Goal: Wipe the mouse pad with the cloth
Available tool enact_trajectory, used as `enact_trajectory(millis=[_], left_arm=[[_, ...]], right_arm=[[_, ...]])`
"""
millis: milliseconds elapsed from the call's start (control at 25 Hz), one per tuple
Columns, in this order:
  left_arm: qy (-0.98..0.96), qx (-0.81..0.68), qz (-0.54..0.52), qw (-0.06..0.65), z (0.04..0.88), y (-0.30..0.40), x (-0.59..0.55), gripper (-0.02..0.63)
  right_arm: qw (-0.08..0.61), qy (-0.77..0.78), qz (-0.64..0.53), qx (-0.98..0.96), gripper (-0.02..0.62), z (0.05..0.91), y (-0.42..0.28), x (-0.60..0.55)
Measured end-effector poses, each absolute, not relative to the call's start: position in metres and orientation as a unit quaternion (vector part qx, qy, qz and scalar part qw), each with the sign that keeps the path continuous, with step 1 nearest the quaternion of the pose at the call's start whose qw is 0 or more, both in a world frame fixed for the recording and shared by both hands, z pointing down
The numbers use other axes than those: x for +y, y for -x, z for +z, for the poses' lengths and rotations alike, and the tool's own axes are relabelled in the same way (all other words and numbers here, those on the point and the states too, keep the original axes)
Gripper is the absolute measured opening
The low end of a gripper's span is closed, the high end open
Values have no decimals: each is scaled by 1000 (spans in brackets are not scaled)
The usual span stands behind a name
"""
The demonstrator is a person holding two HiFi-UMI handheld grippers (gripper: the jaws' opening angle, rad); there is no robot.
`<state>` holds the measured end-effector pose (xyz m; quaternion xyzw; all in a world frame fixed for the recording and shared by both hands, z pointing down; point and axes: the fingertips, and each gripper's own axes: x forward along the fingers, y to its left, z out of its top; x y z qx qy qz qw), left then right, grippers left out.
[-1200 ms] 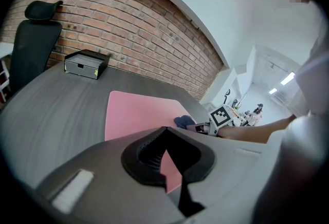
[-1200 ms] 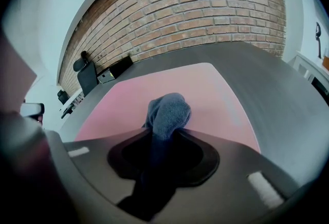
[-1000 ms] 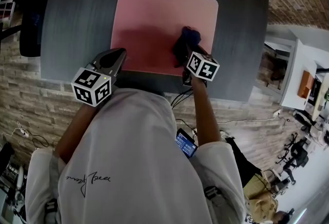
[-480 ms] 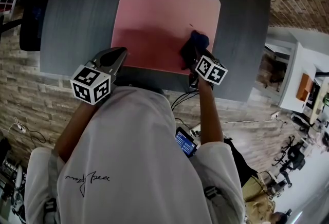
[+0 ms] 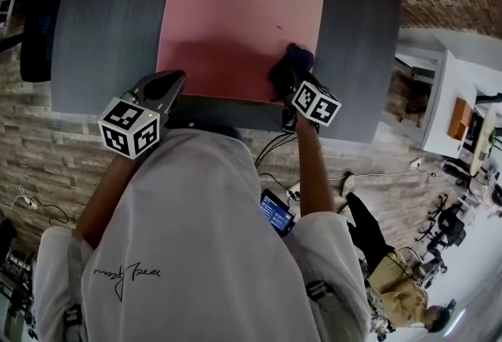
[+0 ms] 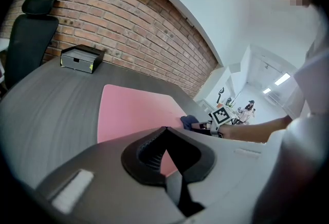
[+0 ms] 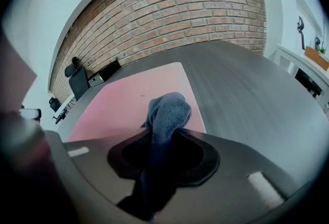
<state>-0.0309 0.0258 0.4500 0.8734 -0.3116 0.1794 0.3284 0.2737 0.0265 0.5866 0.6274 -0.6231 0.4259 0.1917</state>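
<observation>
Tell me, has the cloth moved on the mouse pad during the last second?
Yes. The cloth, held in the right tool, slid slightly toward the right edge of the mouse pad.

We take this for an office: a dark grey desk by a brick wall, a black swivel chair at the left gripper view's upper left, and wheeled chairs and white cabinets along the head view's right edge.
</observation>
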Motion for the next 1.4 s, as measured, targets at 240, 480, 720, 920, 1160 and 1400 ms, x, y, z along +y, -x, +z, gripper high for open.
enact_trajectory(millis=[240,480,720,920,1160,1400], left_arm=[[-880,-289,189,325,451,26,40,12],[-883,-280,191,324,450,31,44,12],[-884,-277,192,324,451,40,52,12],[-884,-279,188,326,452,46,52,12],[-883,-284,180,327,453,52,48,12],[-881,-290,177,329,453,64,46,12]], right_arm=[[184,-632,426,-621,115,584,-269,40],[191,-637,421,-617,114,581,-259,47],[193,-641,420,-613,112,583,-247,54],[190,-643,421,-611,110,584,-240,55],[196,-642,421,-610,109,585,-234,55],[195,-633,425,-617,109,585,-217,54]])
